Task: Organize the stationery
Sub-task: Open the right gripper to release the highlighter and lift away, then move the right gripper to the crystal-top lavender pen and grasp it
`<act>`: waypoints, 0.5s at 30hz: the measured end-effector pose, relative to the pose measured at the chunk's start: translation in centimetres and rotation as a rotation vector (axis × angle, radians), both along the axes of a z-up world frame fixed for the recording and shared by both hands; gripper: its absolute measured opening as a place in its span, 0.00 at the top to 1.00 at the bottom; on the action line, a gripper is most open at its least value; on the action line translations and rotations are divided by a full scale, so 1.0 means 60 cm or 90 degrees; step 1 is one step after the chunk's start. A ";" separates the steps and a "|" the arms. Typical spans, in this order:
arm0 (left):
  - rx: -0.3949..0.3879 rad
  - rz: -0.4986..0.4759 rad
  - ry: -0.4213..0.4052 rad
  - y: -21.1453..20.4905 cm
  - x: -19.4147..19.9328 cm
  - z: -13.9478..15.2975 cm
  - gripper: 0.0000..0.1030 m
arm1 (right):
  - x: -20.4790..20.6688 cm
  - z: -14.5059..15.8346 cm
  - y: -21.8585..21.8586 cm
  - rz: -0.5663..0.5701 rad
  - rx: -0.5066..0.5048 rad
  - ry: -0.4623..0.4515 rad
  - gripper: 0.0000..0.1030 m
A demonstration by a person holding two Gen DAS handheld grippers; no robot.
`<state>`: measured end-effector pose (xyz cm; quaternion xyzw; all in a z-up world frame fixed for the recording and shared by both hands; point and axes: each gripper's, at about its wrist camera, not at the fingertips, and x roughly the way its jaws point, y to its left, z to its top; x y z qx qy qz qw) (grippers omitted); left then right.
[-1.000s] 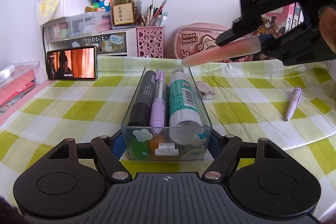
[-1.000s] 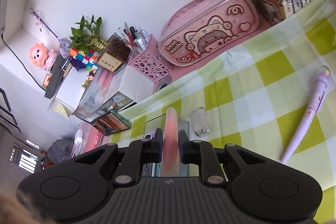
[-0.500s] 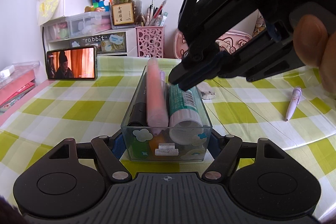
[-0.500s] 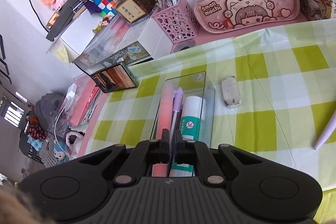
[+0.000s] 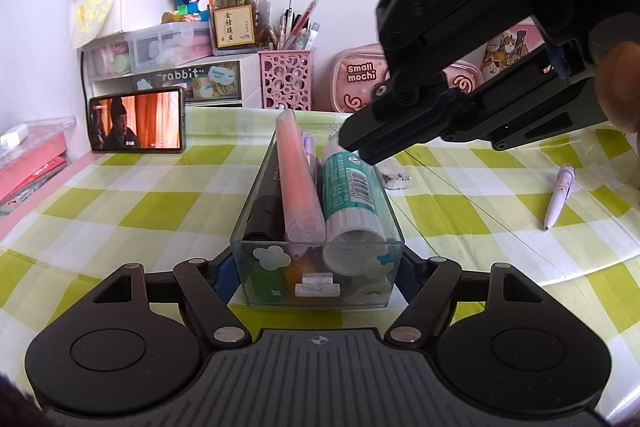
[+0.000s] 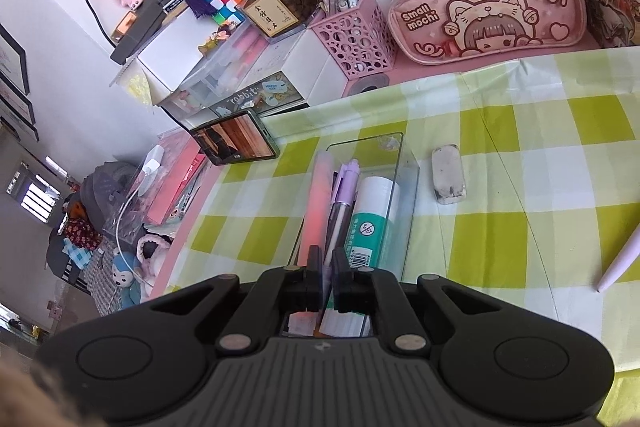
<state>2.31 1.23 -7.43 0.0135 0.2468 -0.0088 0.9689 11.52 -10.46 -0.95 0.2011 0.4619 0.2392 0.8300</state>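
On the green-and-white checked tablecloth (image 5: 132,203), the clear rectangular plastic organiser box (image 5: 316,279) sits clamped at its near end between the left gripper (image 5: 316,267) fingers, one pad against each side wall. A second ago the translucent pink marker (image 5: 300,183) was in the right gripper (image 6: 327,267), carried above the table; now it lies lengthwise in the box, on top of the black marker (image 5: 264,215) and the lilac pen (image 6: 344,195), beside the green-and-white glue stick (image 5: 352,195). The right gripper has let it go: its jaws stand nearly together with nothing pressed between them, hanging tilted downward over the near half of the box. The box has not shifted.

The left gripper sits low and slightly nose-down. In the left wrist view the right gripper reaches in from the upper right, its tip above the glue stick.

A smudged white eraser (image 6: 448,175) lies just beside the box's right wall. A lilac-and-white pen (image 5: 558,197) lies well apart to the right, with open cloth between. A smartphone showing video (image 5: 136,119) stands to the far left.
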 end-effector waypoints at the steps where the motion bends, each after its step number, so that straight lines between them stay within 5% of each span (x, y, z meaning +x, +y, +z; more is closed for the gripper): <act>1: 0.000 0.000 0.000 0.000 0.000 0.000 0.30 | 0.000 0.000 -0.004 -0.005 0.000 0.000 0.89; 7: 0.000 0.000 0.000 0.000 0.000 0.000 0.30 | 0.004 0.001 -0.041 -0.039 0.016 0.001 0.89; 15: 0.002 0.000 -0.001 -0.001 0.000 0.000 0.30 | 0.000 0.000 -0.136 -0.140 0.005 -0.014 0.76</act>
